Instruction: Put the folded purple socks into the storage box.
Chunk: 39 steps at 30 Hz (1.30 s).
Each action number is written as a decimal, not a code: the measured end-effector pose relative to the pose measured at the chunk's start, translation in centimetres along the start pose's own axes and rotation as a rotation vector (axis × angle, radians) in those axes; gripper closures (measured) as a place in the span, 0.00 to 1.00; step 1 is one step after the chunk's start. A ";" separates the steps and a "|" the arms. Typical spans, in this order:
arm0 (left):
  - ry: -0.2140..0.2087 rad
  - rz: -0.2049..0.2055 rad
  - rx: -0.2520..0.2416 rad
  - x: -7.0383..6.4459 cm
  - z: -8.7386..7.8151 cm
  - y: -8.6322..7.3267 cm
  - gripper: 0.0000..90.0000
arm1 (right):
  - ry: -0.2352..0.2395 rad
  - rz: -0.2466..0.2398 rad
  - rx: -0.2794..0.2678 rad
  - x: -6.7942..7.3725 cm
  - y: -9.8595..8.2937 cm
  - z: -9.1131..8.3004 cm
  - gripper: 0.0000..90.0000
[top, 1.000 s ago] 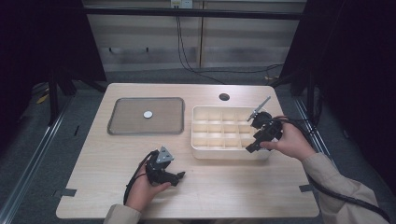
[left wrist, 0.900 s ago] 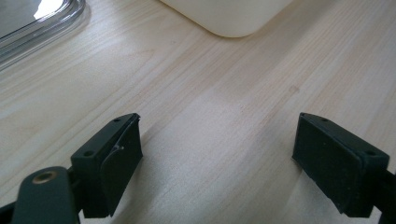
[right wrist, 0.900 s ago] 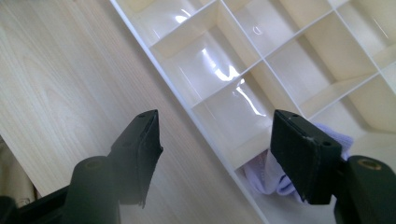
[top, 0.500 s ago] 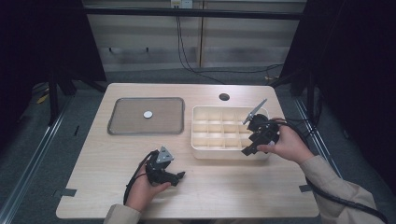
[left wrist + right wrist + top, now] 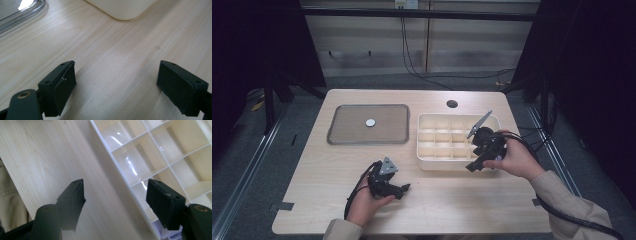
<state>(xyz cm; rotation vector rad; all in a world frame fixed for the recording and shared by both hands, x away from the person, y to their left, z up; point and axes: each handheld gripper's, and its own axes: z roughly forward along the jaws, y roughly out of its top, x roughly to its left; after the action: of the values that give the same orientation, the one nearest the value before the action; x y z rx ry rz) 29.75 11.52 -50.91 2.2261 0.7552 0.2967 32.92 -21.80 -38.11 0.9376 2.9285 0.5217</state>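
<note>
right gripper [image 5: 474, 165]: held in the person's right hand [image 5: 512, 159] over the near right corner of the divided box. In the right gripper view [image 5: 116, 205] the jaws are wide apart with nothing between them, one hanging over the bare bench and the other over the box's edge cells.
left gripper [image 5: 401, 189]: sitting low at the front of the bench in the left hand [image 5: 367, 204], grey three-cornered plate on top, pointing off toward the right. In the left gripper view [image 5: 116, 85] the jaws are spread wide too, just plain wood between them.
divided box [image 5: 428, 159]: cream plastic organiser with a grid of small cells, right of the middle of the bench. The cells I can see look bare and glossy. There's something whitish down in the corner cell under the right gripper's jaw, can't make out what it is.
tray [image 5: 337, 136]: grey, shallow, rounded corners, on the left half of the bench, well apart from both grippers.
small disc [image 5: 370, 122]: pale round thing lying in the tray near its middle, nothing touching it.
bench [image 5: 312, 170]: light wood, with a dark round hole [image 5: 452, 104] near the far edge behind the box.
</note>
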 end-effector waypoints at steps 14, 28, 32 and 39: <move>0.000 0.002 0.000 0.0 0.0 0.0 0.16 | 0.019 -0.057 0.002 1.9 0.2 0.9 0.34; 0.003 0.000 0.001 0.0 0.0 0.0 0.16 | 0.051 -0.091 -0.001 3.6 0.5 1.9 0.34; 0.003 0.002 0.001 0.0 0.0 0.0 0.16 | 0.055 -0.110 0.003 4.2 0.5 2.3 0.34; 0.003 0.001 0.000 0.0 0.0 0.0 0.16 | 0.072 -0.129 0.005 4.9 0.5 3.1 0.34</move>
<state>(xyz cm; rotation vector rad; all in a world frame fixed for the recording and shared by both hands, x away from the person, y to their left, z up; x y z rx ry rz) 29.74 11.51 -50.92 2.2267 0.7563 0.3008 29.60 -17.68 -40.52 0.7382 3.0288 0.5525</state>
